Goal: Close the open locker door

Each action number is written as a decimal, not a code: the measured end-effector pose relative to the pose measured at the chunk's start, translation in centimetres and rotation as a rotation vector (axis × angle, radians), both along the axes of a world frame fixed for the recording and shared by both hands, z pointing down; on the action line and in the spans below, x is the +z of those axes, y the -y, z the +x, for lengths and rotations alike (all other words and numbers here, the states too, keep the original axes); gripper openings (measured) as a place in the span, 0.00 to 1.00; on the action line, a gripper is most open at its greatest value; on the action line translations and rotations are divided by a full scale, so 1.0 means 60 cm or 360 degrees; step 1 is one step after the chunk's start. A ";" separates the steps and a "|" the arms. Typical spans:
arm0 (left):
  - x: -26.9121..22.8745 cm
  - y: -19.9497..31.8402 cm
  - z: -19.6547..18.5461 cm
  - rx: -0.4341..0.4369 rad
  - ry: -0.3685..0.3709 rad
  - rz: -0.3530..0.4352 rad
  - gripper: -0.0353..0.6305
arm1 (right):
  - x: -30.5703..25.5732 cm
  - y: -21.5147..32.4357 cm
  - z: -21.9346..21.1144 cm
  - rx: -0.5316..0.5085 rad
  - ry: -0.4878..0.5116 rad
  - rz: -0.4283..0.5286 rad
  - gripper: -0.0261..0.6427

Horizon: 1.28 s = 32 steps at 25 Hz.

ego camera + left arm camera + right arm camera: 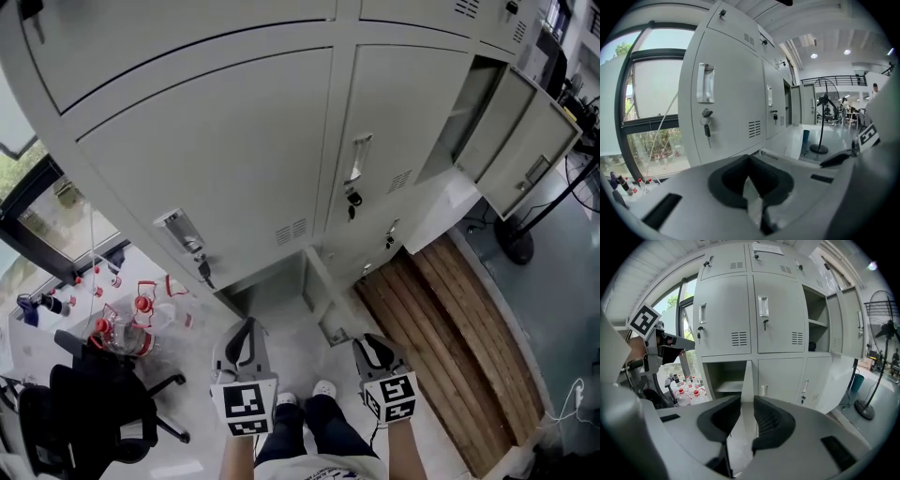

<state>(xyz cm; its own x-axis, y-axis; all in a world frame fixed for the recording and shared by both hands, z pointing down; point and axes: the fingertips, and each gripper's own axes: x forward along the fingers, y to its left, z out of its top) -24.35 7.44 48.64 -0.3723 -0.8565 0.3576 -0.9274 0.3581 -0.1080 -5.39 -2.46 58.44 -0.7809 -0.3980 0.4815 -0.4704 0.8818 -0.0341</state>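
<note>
The grey lockers (pixel 234 150) stand in front of me. The bottom-left compartment (pixel 723 378) is open, and its door (pixel 747 376) swings out toward me, seen edge-on. In the head view the same door (pixel 321 295) juts out over the floor between my hands. My right gripper (pixel 748 399) points at the door's edge from a distance; a narrow gap shows between its pads, with nothing in it. My left gripper (pixel 750 159) faces the left upper locker door with its key (pixel 707 130); its tips meet and hold nothing. Both grippers (pixel 244 330) (pixel 373 345) hang low, well short of the lockers.
More locker doors (pixel 516 131) stand open at the right, one a pale lower door (pixel 834 380). Wooden planks (pixel 450 347) lie on the floor at the right. Bottles (pixel 122 328) and a black office chair (pixel 94 412) stand at the left by the window. A fan stand (pixel 869 394) is far right.
</note>
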 end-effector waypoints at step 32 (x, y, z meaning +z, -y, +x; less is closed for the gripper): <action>-0.012 -0.224 -0.138 -0.0463 -0.0035 0.0076 0.05 | 0.001 -0.178 -0.218 -0.0412 0.0003 0.0010 0.19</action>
<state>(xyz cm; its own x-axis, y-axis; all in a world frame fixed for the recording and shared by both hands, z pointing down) -32.61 20.85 47.90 -0.5974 -0.7309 0.3300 -0.7869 0.6136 -0.0655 -18.50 8.24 58.49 -0.8581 -0.1879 0.4779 -0.2291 0.9730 -0.0288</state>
